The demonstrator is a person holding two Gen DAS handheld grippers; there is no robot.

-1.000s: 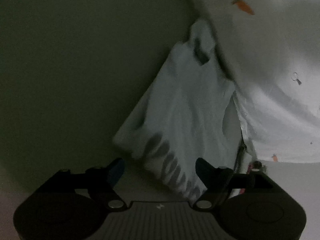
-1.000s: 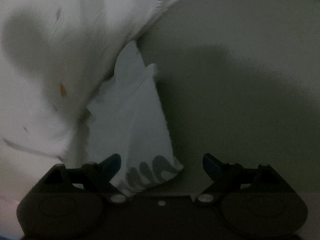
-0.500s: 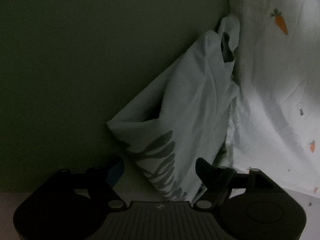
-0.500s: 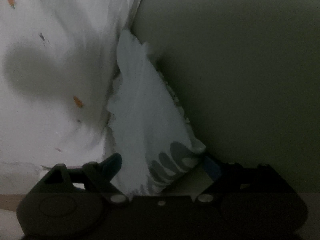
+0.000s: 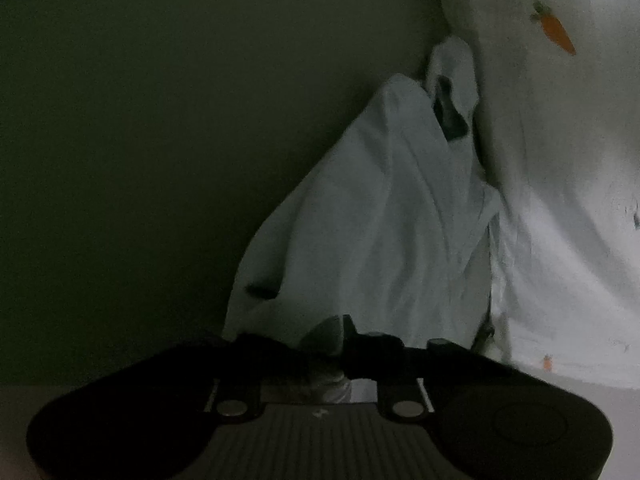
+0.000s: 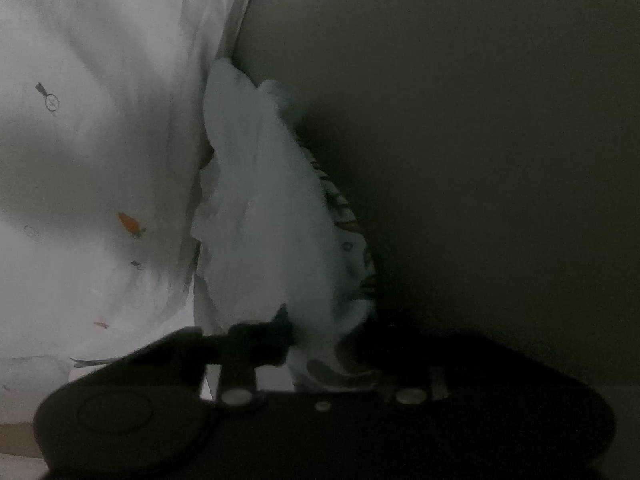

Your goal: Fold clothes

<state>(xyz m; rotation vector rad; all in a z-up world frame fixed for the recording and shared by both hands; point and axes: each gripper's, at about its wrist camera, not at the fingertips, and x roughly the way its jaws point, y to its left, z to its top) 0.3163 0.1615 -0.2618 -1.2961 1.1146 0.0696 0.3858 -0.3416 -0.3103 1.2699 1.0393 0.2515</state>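
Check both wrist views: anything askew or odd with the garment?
Nothing damaged. The pale blue garment hangs bunched and creased rather than flat, pinched by the left gripper and right gripper, beside the carrot-print fabric. Both views are very dim.

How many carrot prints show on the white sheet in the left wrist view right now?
2 on the white sheet: a large carrot at upper right, a small carrot near its bottom edge. The pale blue garment may hide more.
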